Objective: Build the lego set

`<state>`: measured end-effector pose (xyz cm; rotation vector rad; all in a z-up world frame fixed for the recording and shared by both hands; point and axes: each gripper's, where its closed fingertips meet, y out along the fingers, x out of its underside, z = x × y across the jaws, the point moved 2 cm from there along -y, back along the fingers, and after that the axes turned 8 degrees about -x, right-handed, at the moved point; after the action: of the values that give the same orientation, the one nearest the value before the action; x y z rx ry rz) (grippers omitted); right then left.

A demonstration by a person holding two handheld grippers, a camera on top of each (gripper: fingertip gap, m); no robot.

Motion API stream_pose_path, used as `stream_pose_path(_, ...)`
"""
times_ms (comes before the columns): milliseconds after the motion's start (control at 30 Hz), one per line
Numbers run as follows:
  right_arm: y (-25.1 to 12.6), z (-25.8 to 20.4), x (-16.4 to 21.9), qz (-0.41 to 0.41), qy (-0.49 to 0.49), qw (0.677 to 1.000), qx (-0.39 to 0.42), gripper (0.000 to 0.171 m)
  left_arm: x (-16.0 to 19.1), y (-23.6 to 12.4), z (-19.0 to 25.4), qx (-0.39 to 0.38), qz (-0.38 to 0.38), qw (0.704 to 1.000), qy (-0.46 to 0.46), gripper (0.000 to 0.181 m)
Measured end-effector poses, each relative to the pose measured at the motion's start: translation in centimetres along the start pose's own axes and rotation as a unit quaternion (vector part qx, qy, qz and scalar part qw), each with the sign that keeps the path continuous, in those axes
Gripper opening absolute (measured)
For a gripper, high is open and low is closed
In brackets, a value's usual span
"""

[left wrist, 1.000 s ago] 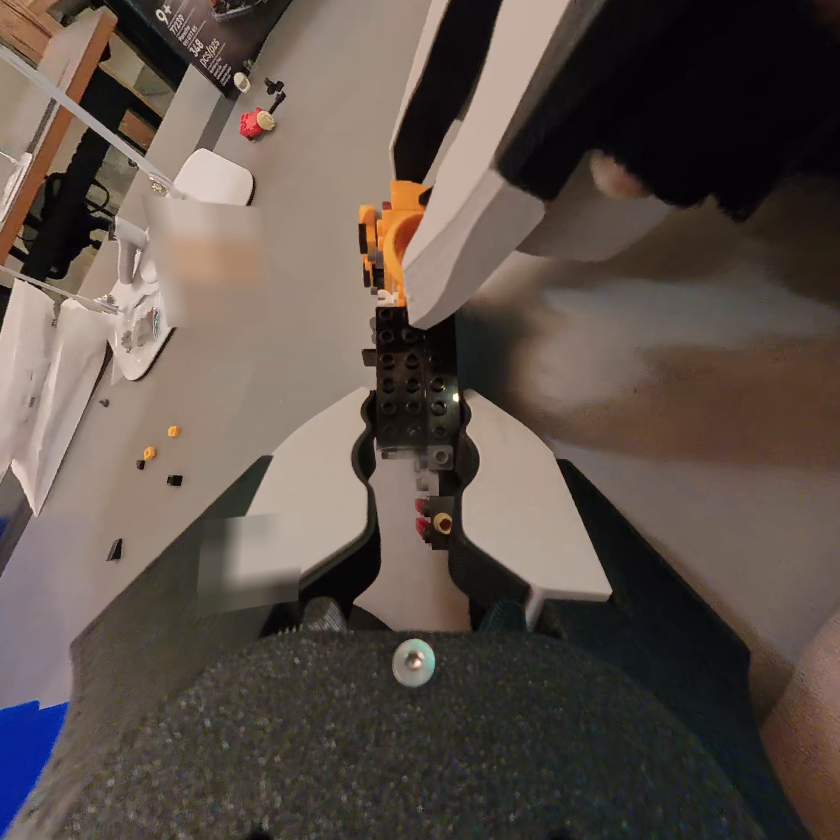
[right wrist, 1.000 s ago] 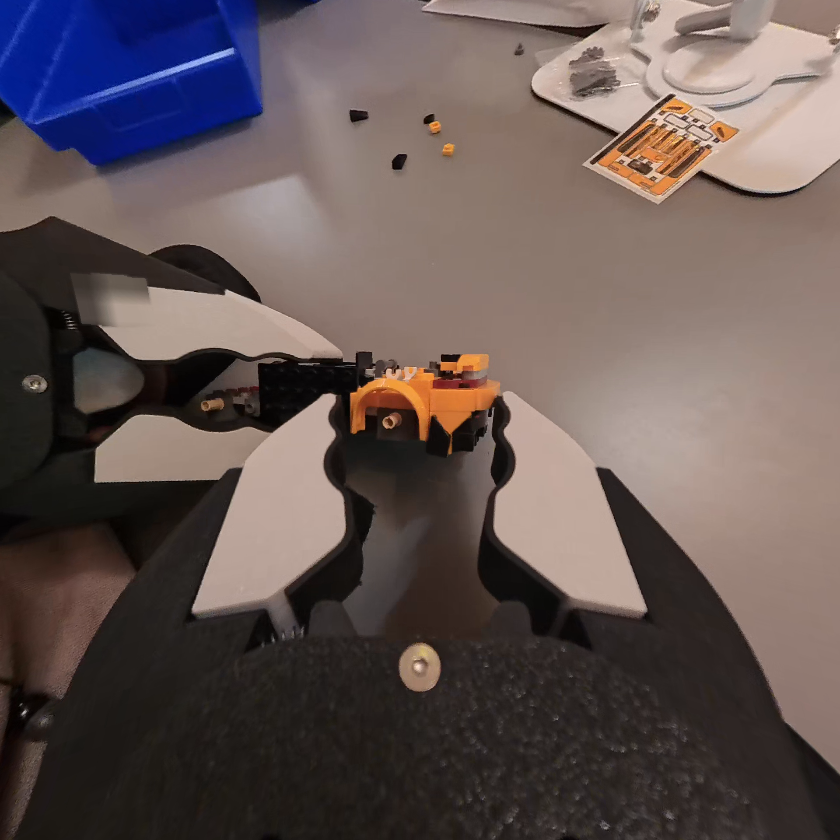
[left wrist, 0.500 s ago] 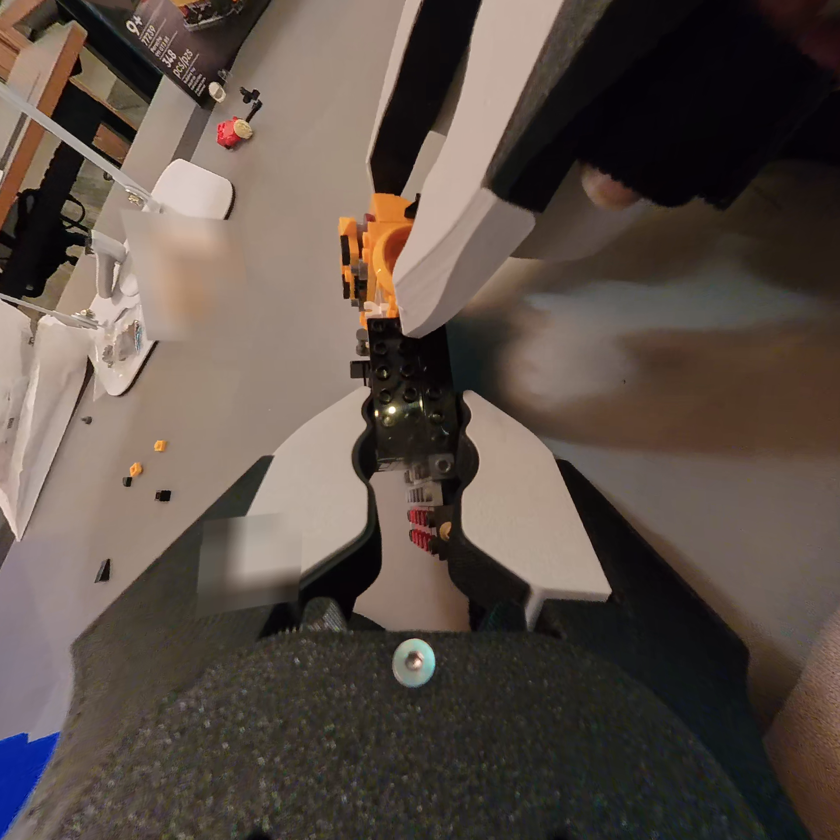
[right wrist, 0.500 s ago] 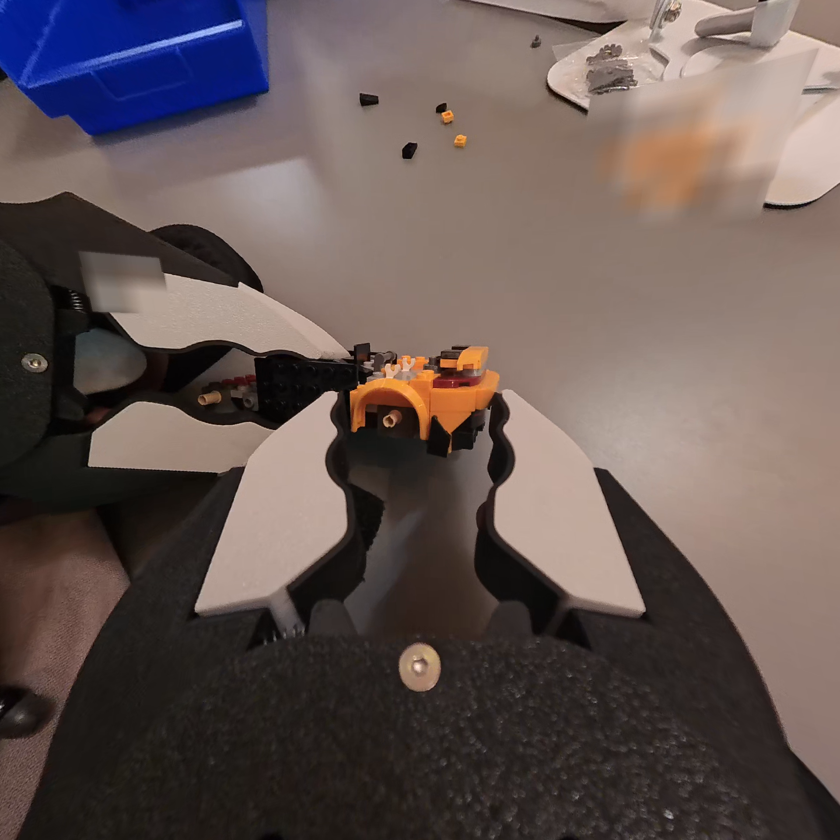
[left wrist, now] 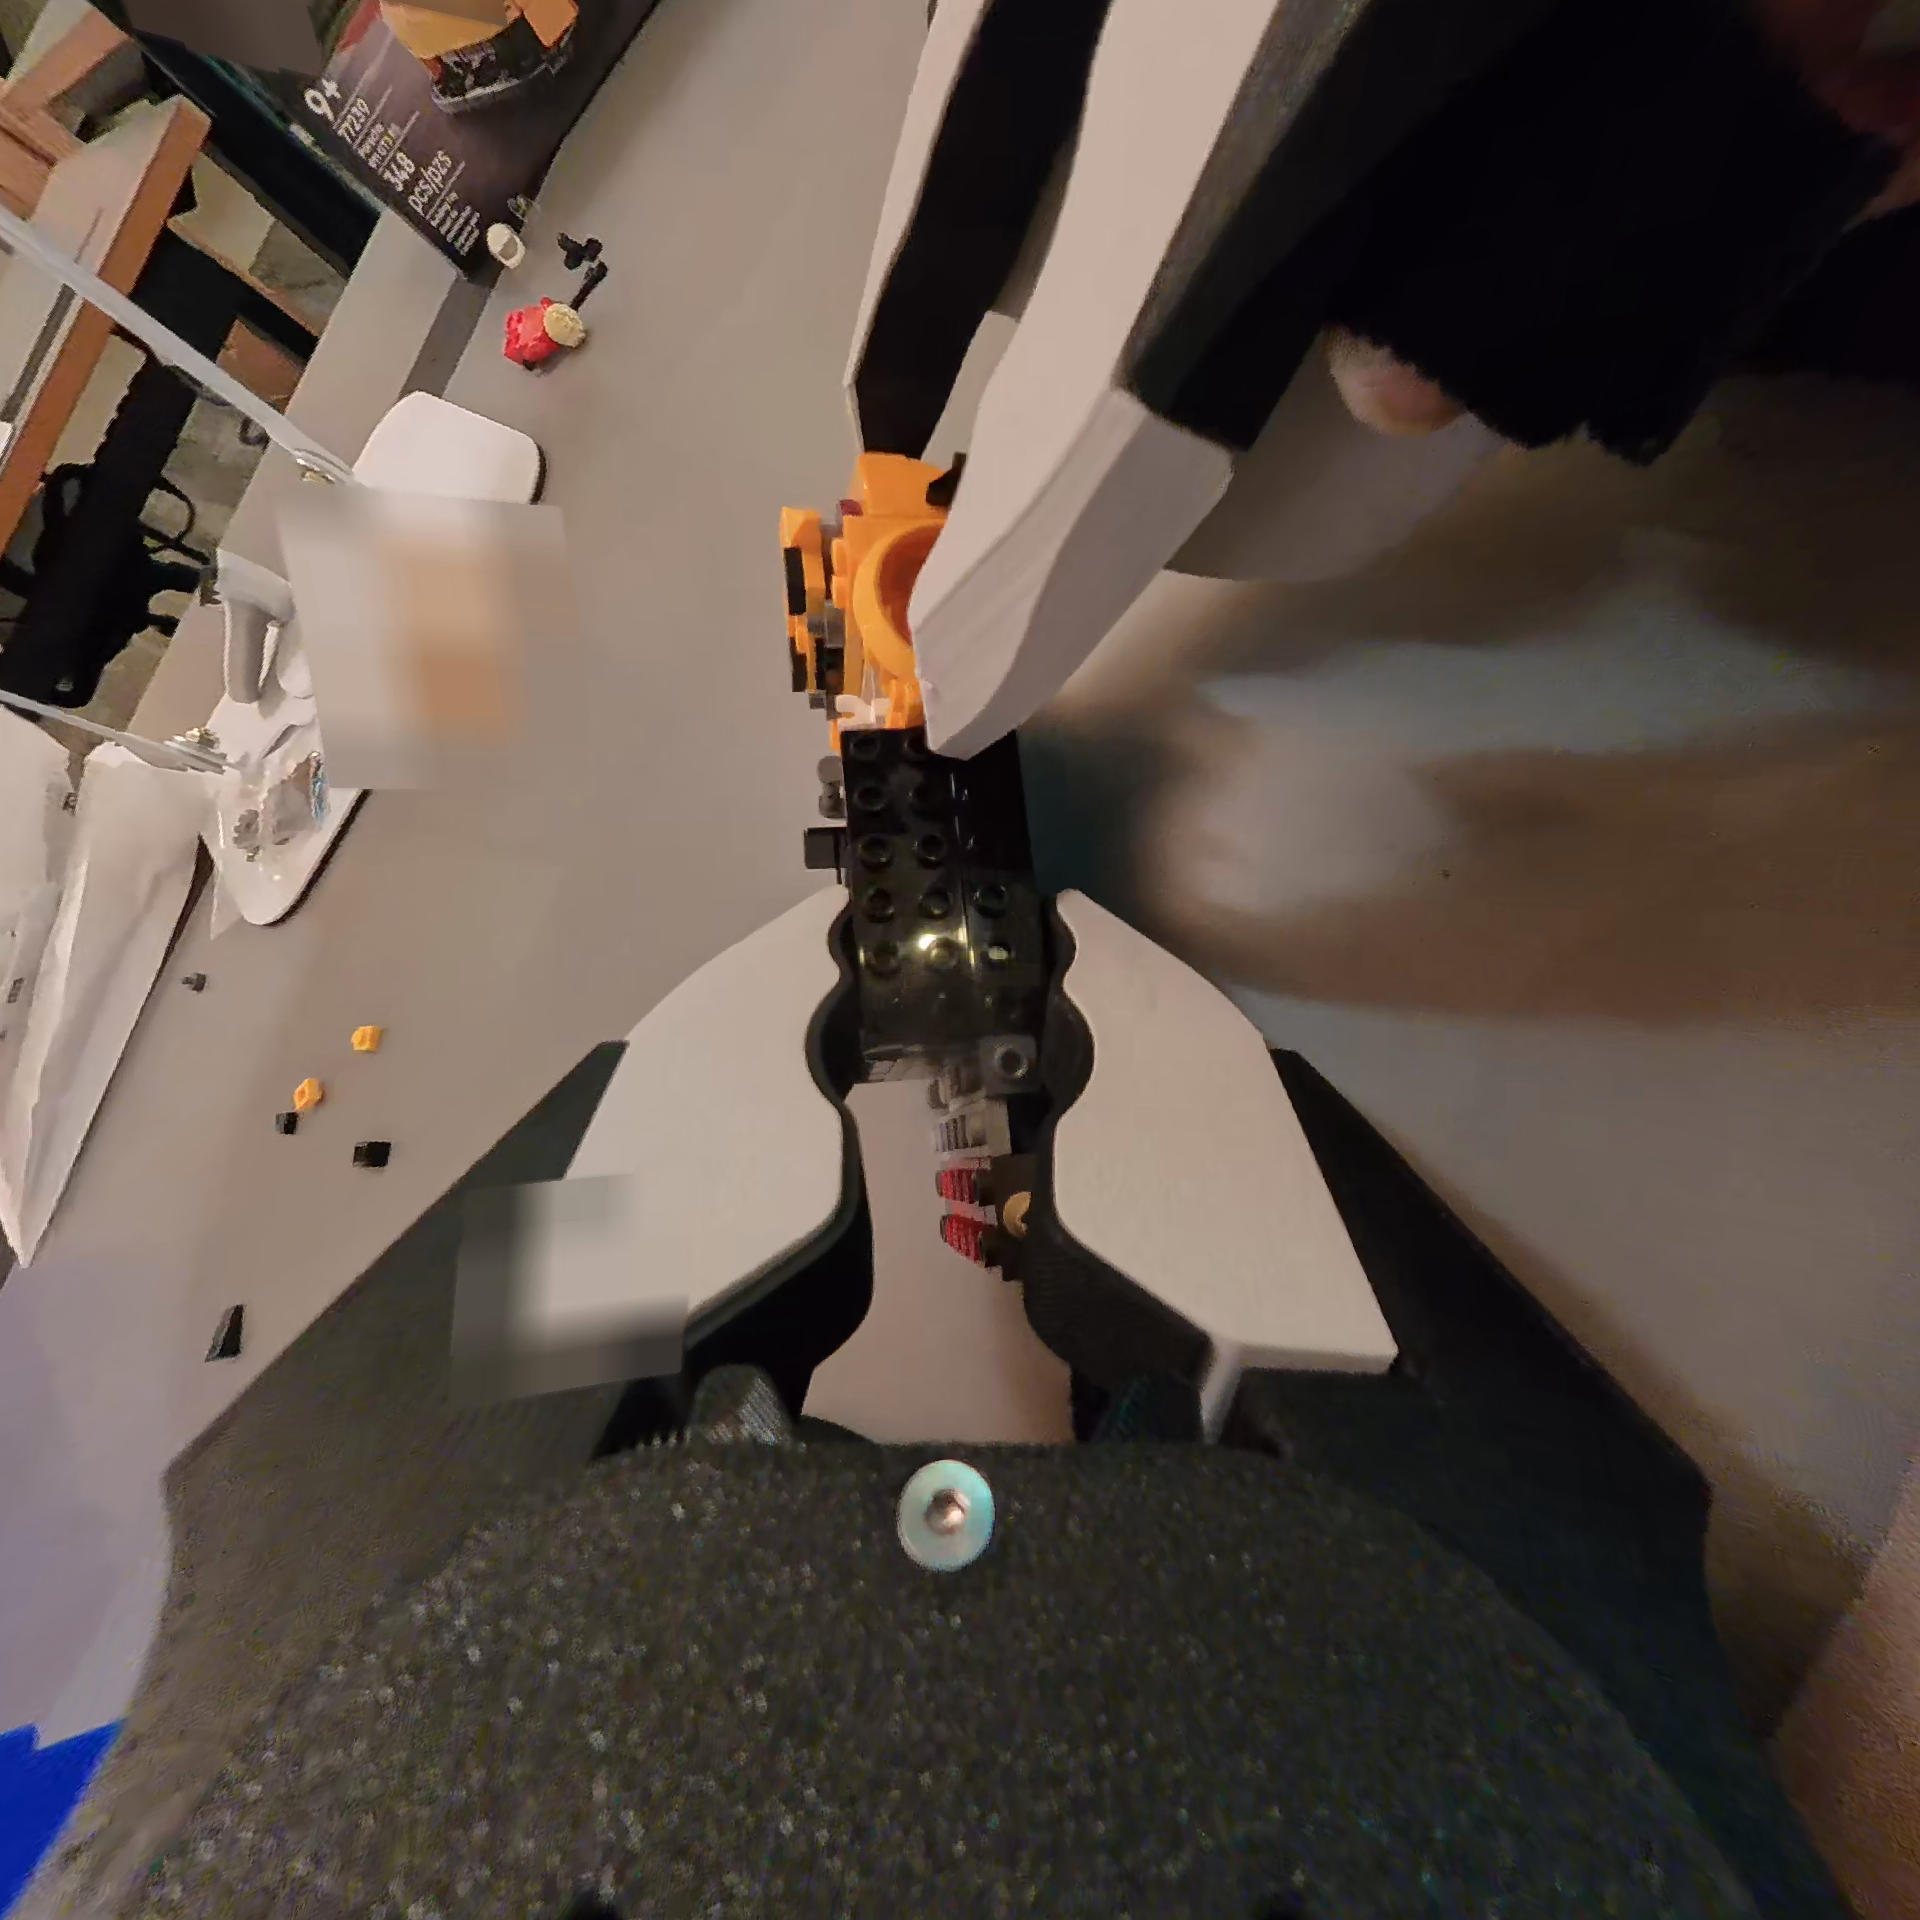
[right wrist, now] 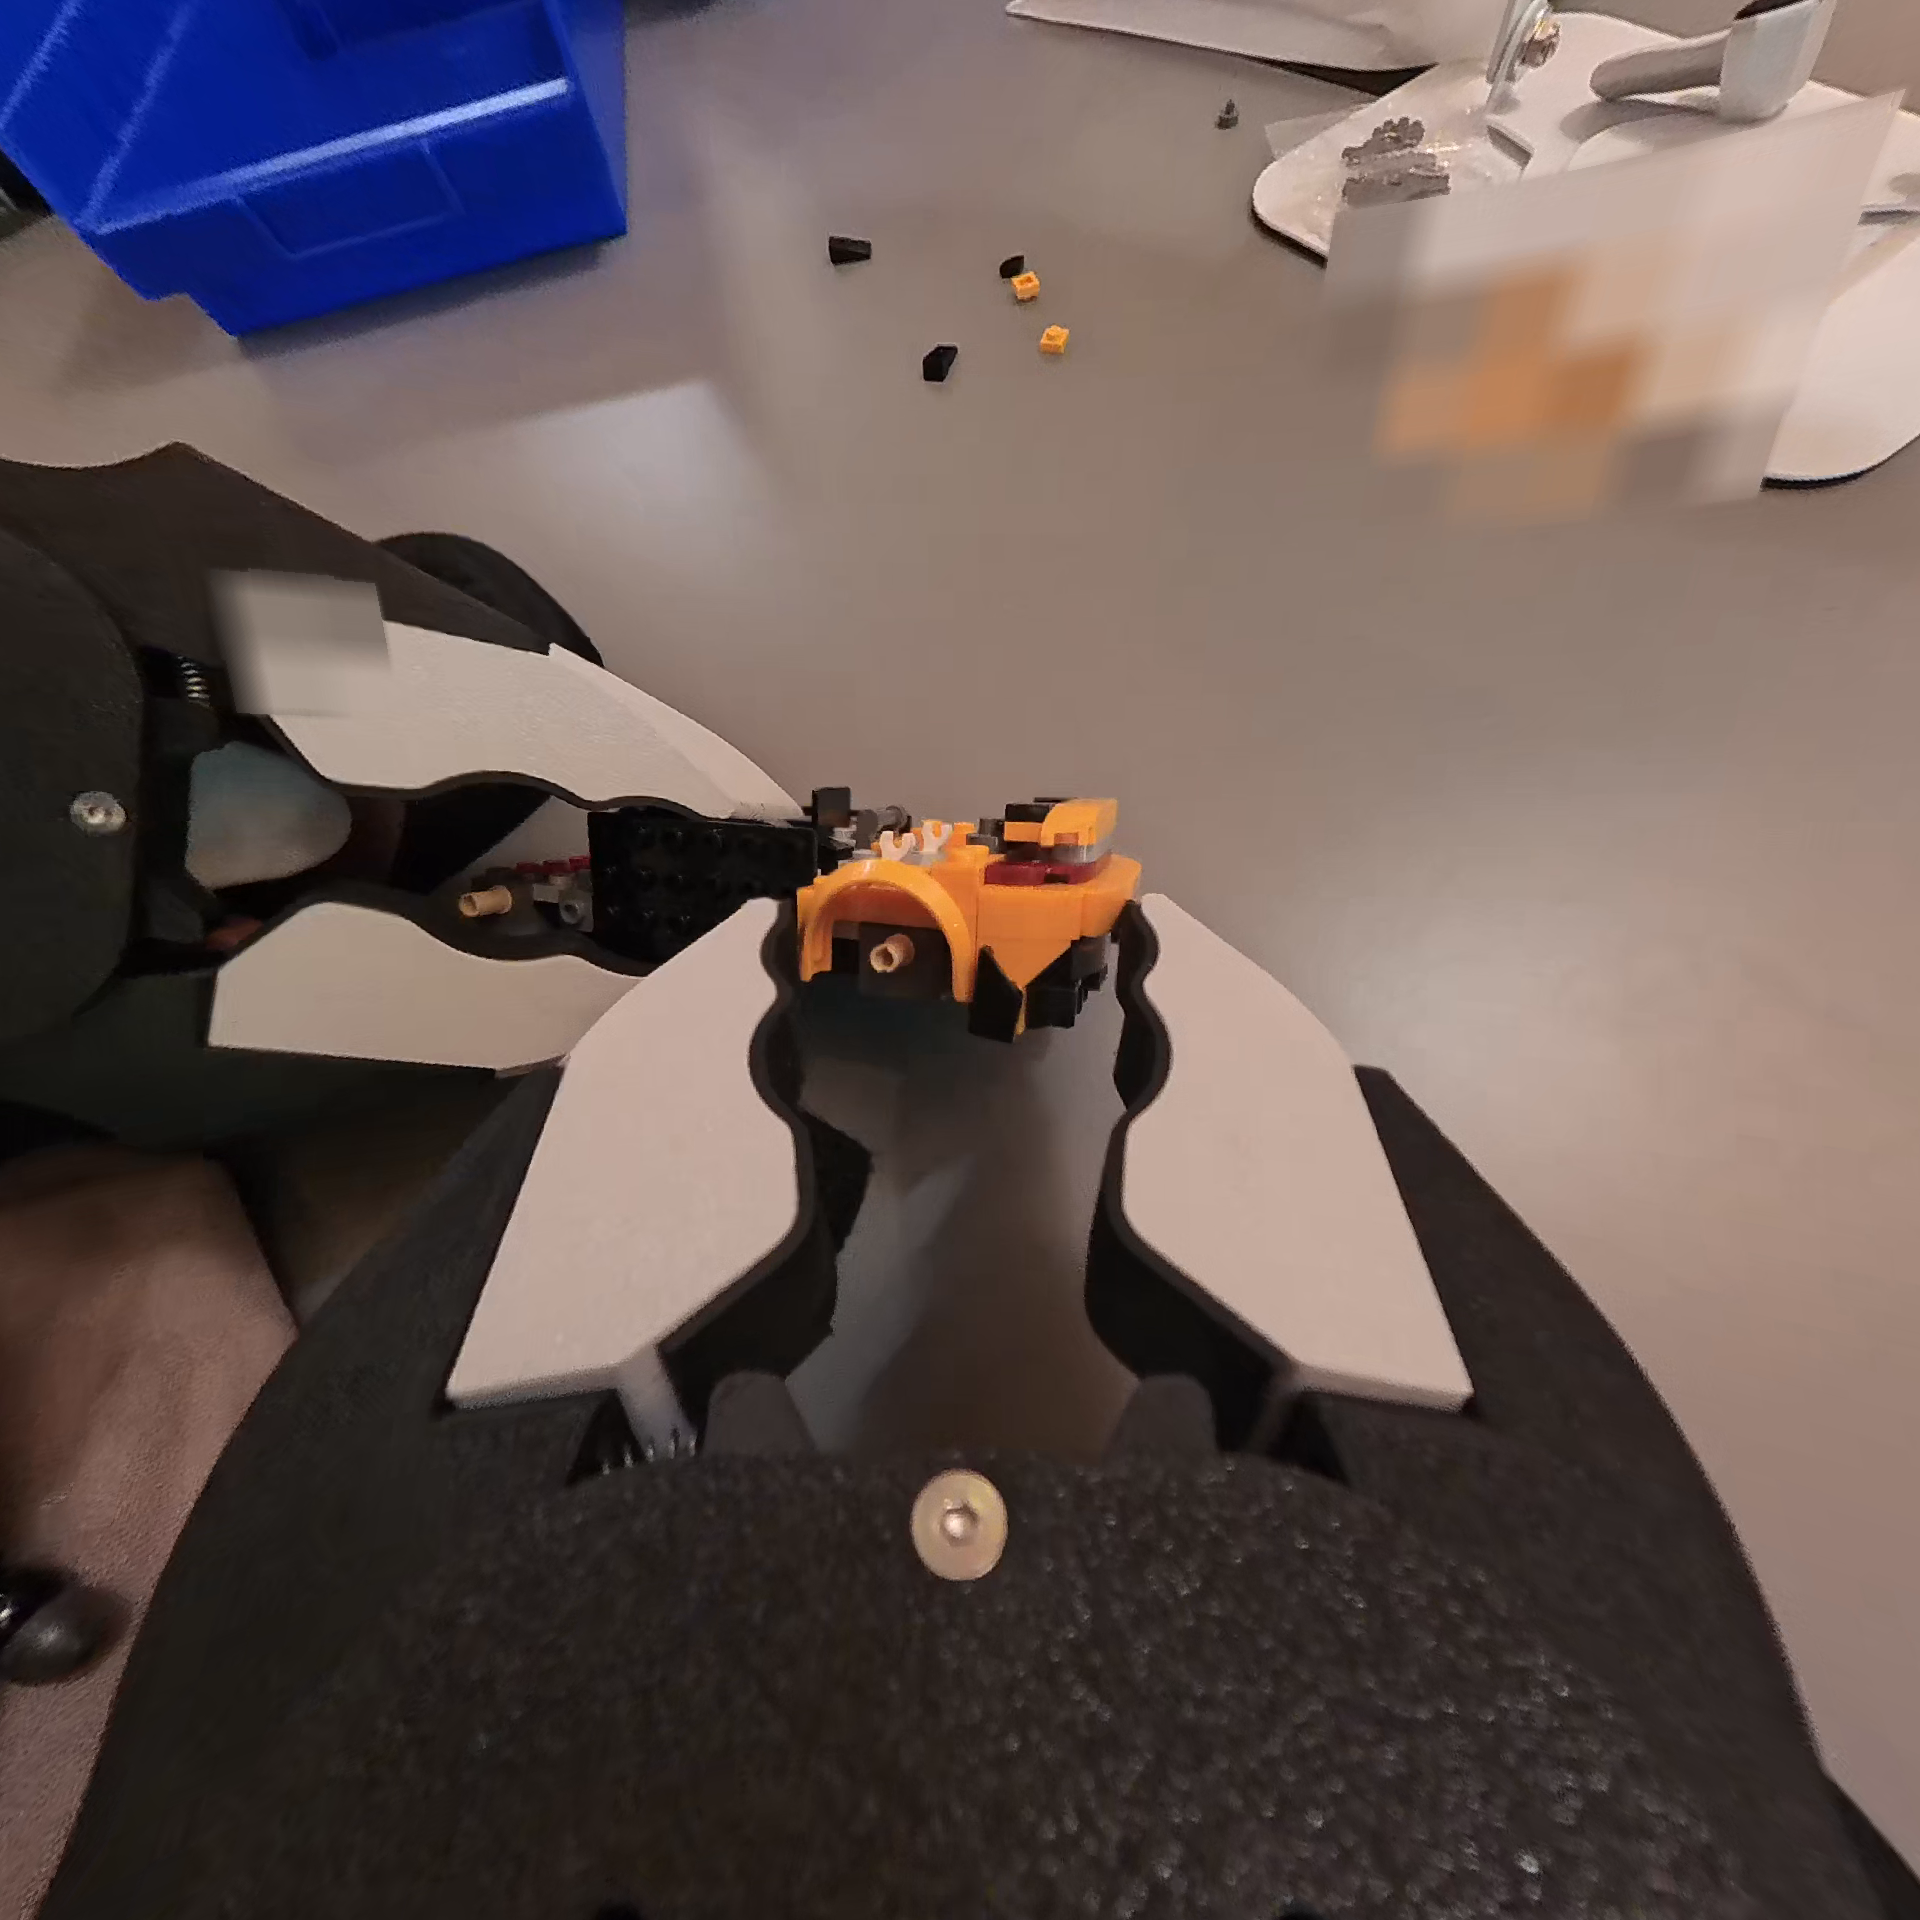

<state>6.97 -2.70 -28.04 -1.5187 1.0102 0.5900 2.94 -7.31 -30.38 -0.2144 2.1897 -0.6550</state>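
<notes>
Left gripper (left wrist: 940, 971): fingers were clamped on the black studded end of the lego model (left wrist: 935, 914), at the centre of the left wrist view.
Right gripper (right wrist: 951, 935): fingers were closed on the model's orange end (right wrist: 966, 914), at the centre of the right wrist view.
Model: held between both grippers above the grey counter (right wrist: 1351, 831), not resting on it.
Blue bin (right wrist: 312, 145): upper left of the right wrist view; its contents could not be made out.
Loose pieces (right wrist: 1023, 286): small orange and black ones lay on the counter, top centre.
Set box (left wrist: 436, 135): upper left of the left wrist view.
</notes>
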Motion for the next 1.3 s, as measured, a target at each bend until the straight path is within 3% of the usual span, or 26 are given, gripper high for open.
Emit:
stream_pose_path(100, -0.7, 0.0, -0.7, 0.018, -0.010, 0.999, -0.045, 0.072, -0.6, -0.4, -0.9, -0.009, 0.032, 0.999, 0.000, 0.030)
stream_pose_path(267, -3.6, 0.4, -1.4, 0.044, -0.040, 0.983, -0.173, 0.070, -1.5, -1.4, -2.7, -0.064, 0.098, 0.988, 0.104, 0.031)
stream_pose_path(433, -3.8, 2.3, -1.0, 0.002, -0.117, 0.957, -0.264, 0.086, -2.9, -2.3, -2.7, -0.102, 0.184, 0.942, 0.261, 0.030)
stream_pose_path(567, -3.0, 0.5, -1.8, -0.032, -0.158, 0.930, -0.330, 0.101, -3.8, -2.6, -2.6, -0.107, 0.225, 0.912, 0.325, 0.031)
stream_pose_path(633, -2.4, -0.5, -2.0, -0.042, -0.177, 0.923, -0.340, 0.101, -4.3, -2.8, -2.7, -0.114, 0.236, 0.904, 0.339, 0.030)
stream_pose_path(733, -1.6, -0.8, -2.1, -0.034, -0.187, 0.924, -0.330, 0.084, -4.5, -2.8, -2.9, -0.108, 0.239, 0.905, 0.334, 0.031)
stream_pose_path(833, -1.2, -0.5, -2.4, -0.015, -0.169, 0.935, -0.312, 0.083, -3.9, -2.1, -3.3, -0.068, 0.226, 0.931, 0.279, 0.033)
stream_pose_path(900, -0.8, 0.5, -2.3, -0.009, -0.157, 0.947, -0.279, 0.083, -3.2, -1.6, -4.0, -0.018, 0.206, 0.957, 0.202, 0.057)
stream_pose_path(967, -0.4, 2.2, -2.5, 0.004, -0.127, 0.963, -0.237, 0.083, -2.7, -1.3, -5.4, 0.030, 0.191, 0.976, 0.104, 0.070)
stream_pose_path(1100, 1.6, 7.4, -3.2, 0.008, -0.118, 0.988, -0.097, 0.083, -1.6, 0.4, -9.2, 0.054, 0.170, 0.982, -0.055, 0.060)
stream_pose_path(1233, 4.7, 9.9, -3.3, -0.042, -0.133, 0.989, -0.050, 0.083, -0.7, 3.5, -12.0, 0.068, 0.122, 0.974, -0.179, 0.055)
stream_pose_path(1300, 5.8, 9.5, -3.2, -0.058, -0.167, 0.982, -0.065, 0.083, -0.2, 4.5, -13.0, 0.068, 0.110, 0.968, -0.214, 0.050)
